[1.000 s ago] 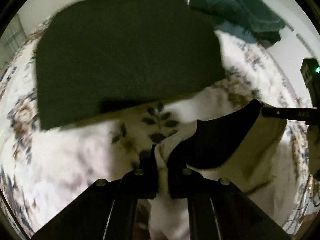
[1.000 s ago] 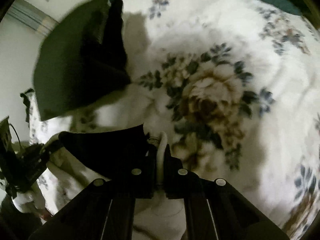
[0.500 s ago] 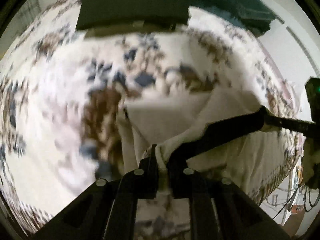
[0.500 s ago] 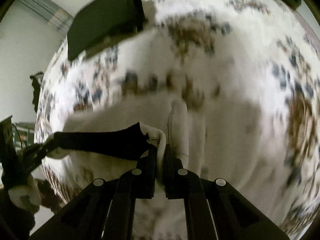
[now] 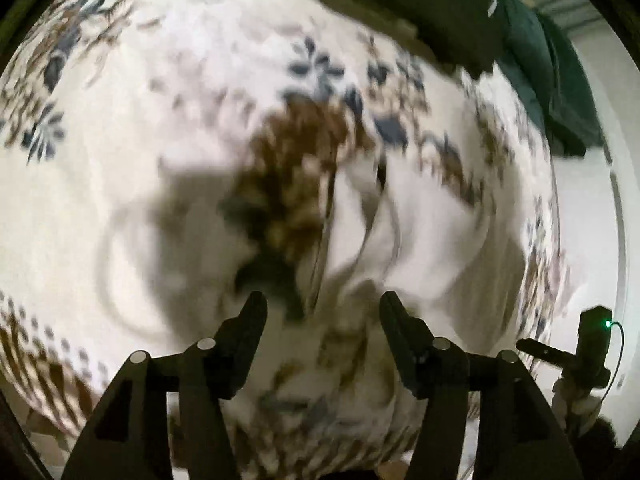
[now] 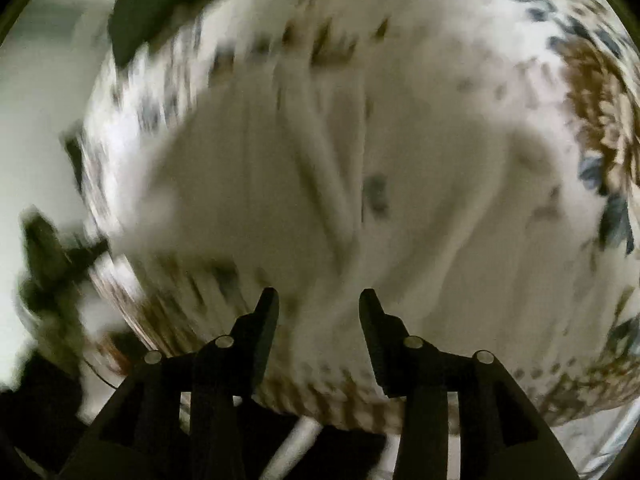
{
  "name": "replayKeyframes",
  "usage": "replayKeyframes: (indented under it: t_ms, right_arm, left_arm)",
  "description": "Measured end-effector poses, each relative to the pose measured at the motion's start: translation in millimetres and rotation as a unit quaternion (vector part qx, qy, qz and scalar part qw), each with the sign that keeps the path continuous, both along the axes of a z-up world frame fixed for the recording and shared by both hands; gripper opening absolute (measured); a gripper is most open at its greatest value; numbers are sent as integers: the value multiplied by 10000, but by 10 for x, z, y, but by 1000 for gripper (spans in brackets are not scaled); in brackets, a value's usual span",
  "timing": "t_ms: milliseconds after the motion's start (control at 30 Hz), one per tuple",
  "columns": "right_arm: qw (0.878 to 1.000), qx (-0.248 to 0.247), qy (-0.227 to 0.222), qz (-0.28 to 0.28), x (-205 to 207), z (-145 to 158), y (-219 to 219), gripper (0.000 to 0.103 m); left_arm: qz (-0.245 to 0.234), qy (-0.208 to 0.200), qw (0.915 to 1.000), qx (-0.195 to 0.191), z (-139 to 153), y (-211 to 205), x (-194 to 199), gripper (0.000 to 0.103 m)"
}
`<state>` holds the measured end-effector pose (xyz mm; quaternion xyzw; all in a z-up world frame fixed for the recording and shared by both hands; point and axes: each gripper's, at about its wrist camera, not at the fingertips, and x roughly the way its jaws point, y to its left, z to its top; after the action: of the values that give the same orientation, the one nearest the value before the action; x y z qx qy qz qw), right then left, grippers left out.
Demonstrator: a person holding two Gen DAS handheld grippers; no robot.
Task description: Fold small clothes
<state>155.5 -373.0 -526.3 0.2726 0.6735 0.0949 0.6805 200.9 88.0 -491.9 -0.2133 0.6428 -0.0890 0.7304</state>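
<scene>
Both pairs of fingers, clamped on the pale cloth's edge half a second ago, are now standing spread and holding nothing, and the white garment [image 5: 404,216] is lying dropped on the floral bedspread [image 5: 168,92]. Going left to right, the left gripper [image 5: 322,308] is hovering wide apart with the garment's rumpled folds lying from twelve toward two o'clock of its tips, just beyond them. Its creases are running roughly away from the camera, though blur is hiding the exact outline. The right gripper [image 6: 318,306] is likewise gaping, with the cloth spreading directly ahead at twelve o'clock, so this hand is looking the nearer of the two. A dark folded garment [image 5: 420,12] is sitting well apart at one o'clock in the left view, beside a teal cloth [image 5: 548,80]. Open bedspread is lying toward nine o'clock, while the bed's edge is falling away just below both sets of fingers.
</scene>
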Motion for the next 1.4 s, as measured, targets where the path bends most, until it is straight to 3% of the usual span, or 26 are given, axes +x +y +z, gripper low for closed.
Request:
replayKeyframes:
  t_ms: [133,300,367,400,433,467,500,567,667,767,867,900,933,967,1000,1167,1200,1233,1267,1300,1400]
  right_arm:
    - [9927,645,-272,-978,435,-105,-141,51]
    - [9841,1067,221,-1404,906,-500,-27,51]
    - [9791,1158,359,-1632,916,-590,17,45]
    - [9764,1216,406,-1737,905,-613,13,30]
    - [9702,1373,480,-1937,893,-641,-10,23]
    - [9594,1632,547,-2237,865,-673,-32,22]
    - [9462,1828,549,-2613,773,-702,-108,12]
    - [9316,1718,460,-3169,646,-715,-272,9]
    - [9308,1382,433,-3357,556,-742,-355,8]
    - [9500,1093,371,-2901,693,-720,-273,8]
    - [9575,1220,387,-2584,770,-597,-296,19]
    - [9609,1213,300,-2472,768,-522,-325,33]
    - [9643,1173,231,-2361,766,-473,-329,54]
    - [9670,1170,183,-2255,720,-426,-365,62]
    - [9686,1235,216,-2145,677,-432,-384,66]
    - [9685,1458,726,-1884,435,-659,-387,65]
    - [9675,1524,723,-1884,380,-692,-362,51]
    - [9683,1524,668,-1864,340,-699,-340,18]
    - [9699,1484,587,-1840,312,-692,-310,10]
    - [9698,1438,440,-1918,272,-664,-308,9]
    - [9703,1002,212,-2194,202,-637,-385,7]
  left_arm:
    - [141,49,9996,-223,-145,-112,417,57]
    - [118,51,9998,-130,-229,-267,651,57]
    - [-16,182,9997,-160,-371,-405,740,57]
    - [-56,166,9998,-101,-403,-444,770,52]
    - [-86,70,9999,-64,-419,-480,796,38]
    - [-139,-41,9999,-91,-437,-505,836,7]
    - [-168,-17,9999,-32,-457,-510,869,7]
    - [-132,-53,9999,-63,-474,-463,914,7]
    - [-31,-19,9997,-244,-521,-359,955,7]
    - [-132,3,9995,-278,-513,-392,949,7]
    - [-109,150,9988,-448,-471,-357,929,16]
    - [-61,215,9985,-491,-457,-329,911,28]
    - [-25,238,9981,-565,-429,-293,871,35]
    - [-69,170,9976,-667,-386,-262,807,42]
    - [-136,123,9973,-714,-365,-262,770,43]
    - [-425,282,9963,-698,-434,-328,502,43]
    - [-398,263,9966,-677,-446,-338,467,42]
    - [-372,158,9973,-615,-443,-351,426,37]
    - [-393,80,9977,-548,-435,-368,415,13]
    - [-455,67,9978,-483,-441,-387,415,8]
    - [-363,18,9983,-454,-456,-342,460,8]
